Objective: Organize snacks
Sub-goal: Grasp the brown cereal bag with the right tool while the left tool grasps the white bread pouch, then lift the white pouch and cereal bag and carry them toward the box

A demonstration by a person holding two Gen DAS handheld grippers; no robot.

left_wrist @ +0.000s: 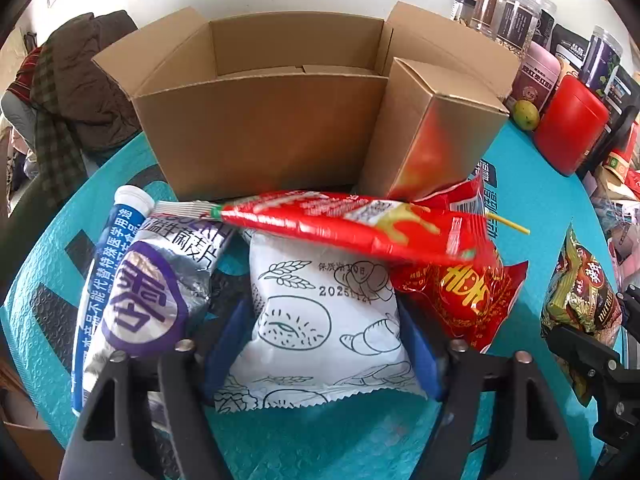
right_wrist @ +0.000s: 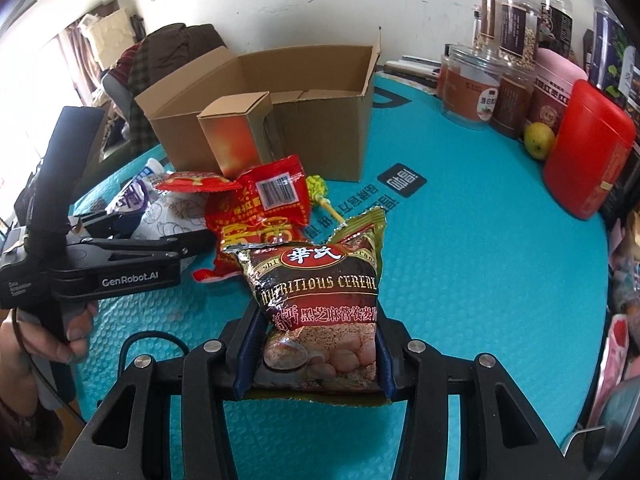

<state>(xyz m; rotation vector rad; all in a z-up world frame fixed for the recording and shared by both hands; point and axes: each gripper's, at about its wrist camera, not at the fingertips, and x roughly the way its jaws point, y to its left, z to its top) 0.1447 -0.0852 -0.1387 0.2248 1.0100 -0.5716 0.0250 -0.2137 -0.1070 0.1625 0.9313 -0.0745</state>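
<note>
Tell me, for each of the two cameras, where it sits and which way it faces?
Left wrist: on the left gripper, angled down at a white bread packet between its fingers; open cardboard box behind.
Right wrist: on the right gripper, angled down at the cereal bag it grips; a hand shows.
Shared: box, teal table mat, red canister.

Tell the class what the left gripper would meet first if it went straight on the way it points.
The left gripper already straddles the white bread packet, so it would meet that first. Beyond lie the long red packet and, probably, the cardboard box.
</note>
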